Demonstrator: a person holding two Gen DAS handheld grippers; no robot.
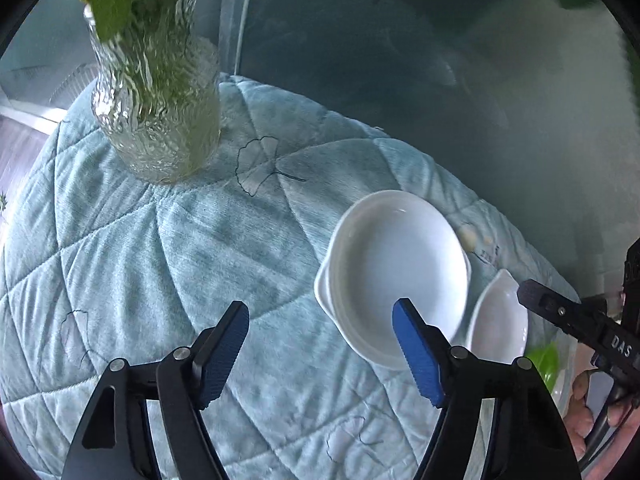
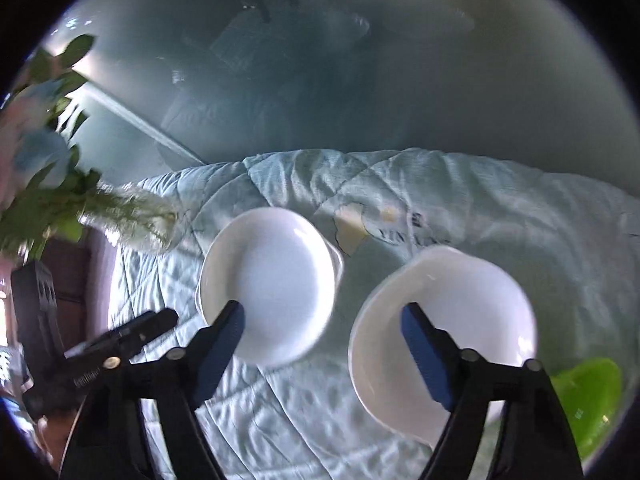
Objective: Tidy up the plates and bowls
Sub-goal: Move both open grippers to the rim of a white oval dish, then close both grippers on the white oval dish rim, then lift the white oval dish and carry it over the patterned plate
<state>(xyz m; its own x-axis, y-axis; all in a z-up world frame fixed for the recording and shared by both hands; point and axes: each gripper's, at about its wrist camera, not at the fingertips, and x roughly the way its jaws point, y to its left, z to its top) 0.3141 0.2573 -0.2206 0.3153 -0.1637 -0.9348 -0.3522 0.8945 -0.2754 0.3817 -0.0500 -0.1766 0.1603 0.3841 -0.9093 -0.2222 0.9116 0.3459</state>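
Observation:
A white plate (image 1: pixel 394 268) rests on another white dish on the quilted blue cloth (image 1: pixel 160 264); it also shows in the right wrist view (image 2: pixel 276 280). A white bowl (image 1: pixel 500 320) stands to its right and shows larger in the right wrist view (image 2: pixel 452 320). My left gripper (image 1: pixel 322 340) is open and empty, just short of the plate's near rim. My right gripper (image 2: pixel 322 344) is open and empty, with one finger over the plate's edge and the other over the bowl. The right gripper also shows at the right edge of the left wrist view (image 1: pixel 576 324).
A glass vase (image 1: pixel 156 112) with green stems stands at the back left of the cloth, blurred in the right wrist view (image 2: pixel 132 220). A green item (image 2: pixel 588 396) lies by the bowl at the right. The left gripper shows at the left of the right wrist view (image 2: pixel 124 340).

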